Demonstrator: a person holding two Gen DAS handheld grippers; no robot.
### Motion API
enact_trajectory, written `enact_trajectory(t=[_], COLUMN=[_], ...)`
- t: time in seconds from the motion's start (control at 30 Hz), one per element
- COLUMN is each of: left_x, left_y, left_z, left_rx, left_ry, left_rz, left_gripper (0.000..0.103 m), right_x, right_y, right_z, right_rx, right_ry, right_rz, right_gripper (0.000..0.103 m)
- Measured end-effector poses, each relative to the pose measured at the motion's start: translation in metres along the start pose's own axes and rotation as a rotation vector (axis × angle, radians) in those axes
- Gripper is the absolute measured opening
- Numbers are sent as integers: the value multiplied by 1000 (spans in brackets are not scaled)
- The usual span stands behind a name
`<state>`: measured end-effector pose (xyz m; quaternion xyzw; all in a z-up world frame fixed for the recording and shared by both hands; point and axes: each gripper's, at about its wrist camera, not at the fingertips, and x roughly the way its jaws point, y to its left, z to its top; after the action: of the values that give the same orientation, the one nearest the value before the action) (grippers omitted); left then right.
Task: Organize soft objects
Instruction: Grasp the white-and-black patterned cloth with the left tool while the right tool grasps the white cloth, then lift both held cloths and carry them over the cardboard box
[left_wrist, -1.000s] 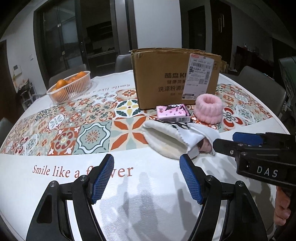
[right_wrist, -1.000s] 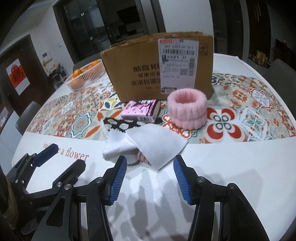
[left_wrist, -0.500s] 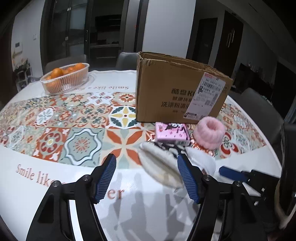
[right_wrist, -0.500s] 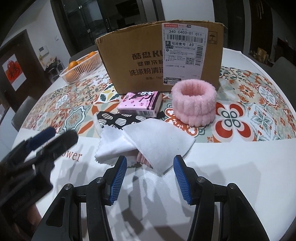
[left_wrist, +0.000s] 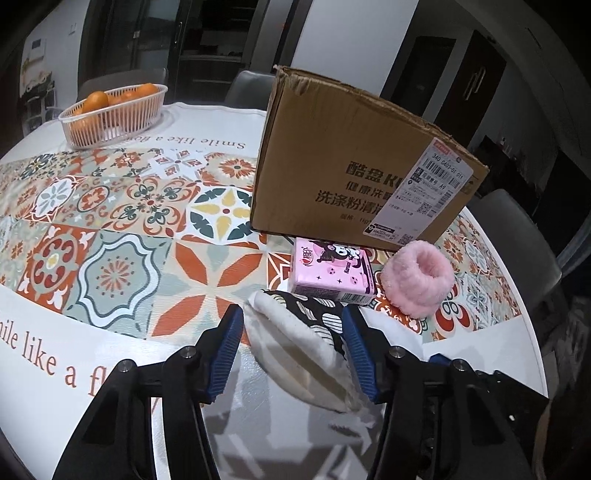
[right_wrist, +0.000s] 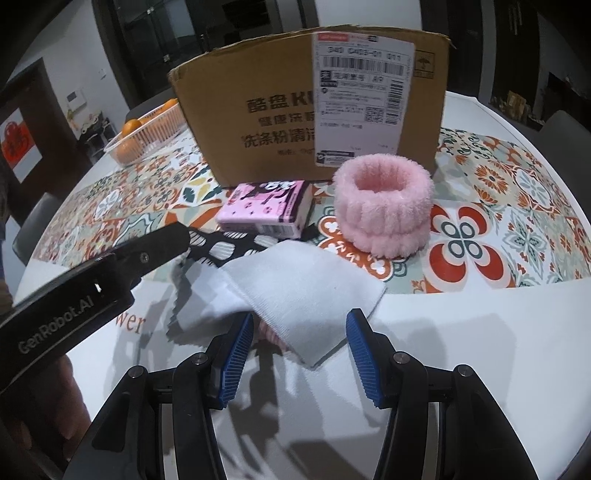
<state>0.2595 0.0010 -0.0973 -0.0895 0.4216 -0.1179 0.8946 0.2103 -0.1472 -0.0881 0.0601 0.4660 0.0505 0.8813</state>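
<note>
Two cloths (right_wrist: 295, 280) overlapping, striped item (right_wrist: 267, 332) half-hidden beneath

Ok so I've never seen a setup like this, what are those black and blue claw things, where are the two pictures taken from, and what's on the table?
The claws are two hand-held grippers, one in each of a person's hands. There is no robot arm. Each carries a wide-angle camera looking forward along its two blue-padded fingers, so each picture is one gripper's own view.

In the left camera view the left gripper is open, its fingers either side of a cream folded cloth. In the right camera view the right gripper is open around a white folded cloth. Neither holds anything yet.

On the patterned tablecloth lie a pink tissue pack, a fluffy pink band, a black-and-white patterned cloth, a cardboard box and a basket of oranges.
</note>
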Motion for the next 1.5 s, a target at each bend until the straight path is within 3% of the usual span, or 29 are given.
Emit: enact_trajectory(t=[0.3,0.6,0.7,1.17,1.33,1.43,1.5], left_x=[4,7,9,18,25,30,33], left_y=[-12,-19,-18,-20,-20,-21,-19], left_z=[0,-2,-2,-2,-1,-2,-2], left_rx=[50,88,83,83,83,78,60], left_ry=[-11,-15,-11,6,34,50,63], left_rz=[16,30,28,25,3,-21,-47], left_gripper=[54,54,54,52,47,35,29], right_x=[-9,-18,-19,-18,-4,-2,-1], right_y=[-12,-23,-21,-35,-42,-41,-38], right_z=[3,1,1,11,11,9,9], right_rx=[3,34,30,29,80,83,72], right_ry=[-23,-24,-41,-93,-58,-69,-73], right_rz=[-53,-53,-35,-109,-23,14,12], right_gripper=[54,54,54,50,38,29,17])
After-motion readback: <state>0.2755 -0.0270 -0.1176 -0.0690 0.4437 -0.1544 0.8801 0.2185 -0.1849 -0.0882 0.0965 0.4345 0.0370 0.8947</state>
